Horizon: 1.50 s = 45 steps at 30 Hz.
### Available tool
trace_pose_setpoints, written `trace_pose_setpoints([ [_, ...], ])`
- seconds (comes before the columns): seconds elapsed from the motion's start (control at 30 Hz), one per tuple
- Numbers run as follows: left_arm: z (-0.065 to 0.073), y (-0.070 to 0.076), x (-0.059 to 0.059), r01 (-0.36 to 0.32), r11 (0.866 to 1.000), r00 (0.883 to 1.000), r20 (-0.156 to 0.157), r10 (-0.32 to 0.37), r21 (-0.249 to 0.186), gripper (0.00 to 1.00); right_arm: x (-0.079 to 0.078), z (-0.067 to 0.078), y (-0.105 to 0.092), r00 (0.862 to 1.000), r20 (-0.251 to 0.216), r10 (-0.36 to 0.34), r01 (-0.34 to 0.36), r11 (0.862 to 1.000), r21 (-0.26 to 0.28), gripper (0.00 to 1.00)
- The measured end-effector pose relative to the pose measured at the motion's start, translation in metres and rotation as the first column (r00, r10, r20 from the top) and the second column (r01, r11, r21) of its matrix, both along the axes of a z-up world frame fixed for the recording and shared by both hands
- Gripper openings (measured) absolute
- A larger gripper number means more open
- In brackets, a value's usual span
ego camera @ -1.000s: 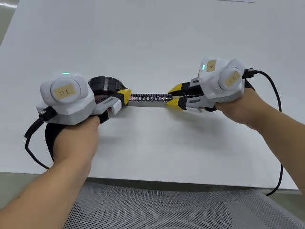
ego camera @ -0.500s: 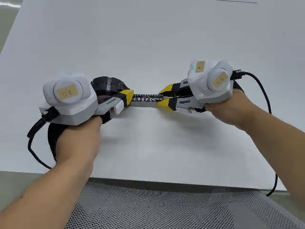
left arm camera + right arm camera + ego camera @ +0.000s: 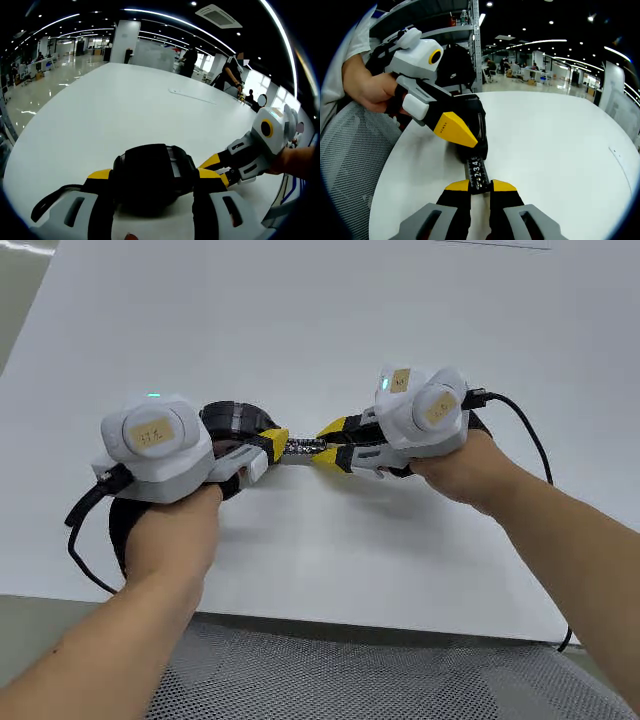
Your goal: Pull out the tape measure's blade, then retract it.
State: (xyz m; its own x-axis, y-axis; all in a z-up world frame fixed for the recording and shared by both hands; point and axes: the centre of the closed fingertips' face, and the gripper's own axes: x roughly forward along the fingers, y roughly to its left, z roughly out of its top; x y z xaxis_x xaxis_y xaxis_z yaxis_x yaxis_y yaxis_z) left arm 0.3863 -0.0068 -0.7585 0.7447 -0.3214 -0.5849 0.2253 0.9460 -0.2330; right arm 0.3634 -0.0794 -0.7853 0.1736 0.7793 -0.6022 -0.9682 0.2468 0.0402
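Right now the white table (image 3: 330, 330) serves as your work surface, and you keep both tools low over its near middle. Your left gripper (image 3: 262, 450) clamps the tape measure's black case (image 3: 232, 420) between its jaws, I judge to anchor it while the tape travels. Your right gripper (image 3: 328, 445), just to its right, pinches the blade (image 3: 300, 448) tight near its end, likely so you govern its travel rather than let it snap. The case looks rounded, dark and chunky. The blade shows as a short dark stub with pale numerals.
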Motion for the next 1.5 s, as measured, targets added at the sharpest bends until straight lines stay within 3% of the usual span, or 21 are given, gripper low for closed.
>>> trace_pose_setpoints([
  [0.43,0.0,0.0,0.0,0.002,1.0,1.0,0.004,-0.002,0.004,0.59,0.001,-0.001,0.018,1.0,-0.004,0.002,-0.002,1.0,0.02,0.1],
  [1.1,0.0,-0.001,0.001,-0.001,1.0,1.0,0.013,0.001,0.003,0.59,0.0,0.0,0.027,1.0,-0.007,-0.003,0.003,0.999,0.035,0.11],
  [1.27,0.001,-0.001,0.0,-0.003,1.0,1.0,0.01,0.003,-0.002,0.6,0.0,0.002,0.024,0.999,-0.047,-0.024,0.026,0.998,0.06,0.14],
  [1.33,0.001,-0.001,0.001,-0.004,1.0,1.0,0.014,0.004,-0.006,0.6,0.002,0.0,0.021,0.998,-0.048,-0.034,0.036,0.998,0.045,0.21],
  [1.5,0.001,-0.002,0.001,-0.006,1.0,1.0,0.016,0.007,-0.009,0.61,0.002,0.002,0.019,0.998,-0.049,-0.035,0.038,0.998,0.051,0.23],
])
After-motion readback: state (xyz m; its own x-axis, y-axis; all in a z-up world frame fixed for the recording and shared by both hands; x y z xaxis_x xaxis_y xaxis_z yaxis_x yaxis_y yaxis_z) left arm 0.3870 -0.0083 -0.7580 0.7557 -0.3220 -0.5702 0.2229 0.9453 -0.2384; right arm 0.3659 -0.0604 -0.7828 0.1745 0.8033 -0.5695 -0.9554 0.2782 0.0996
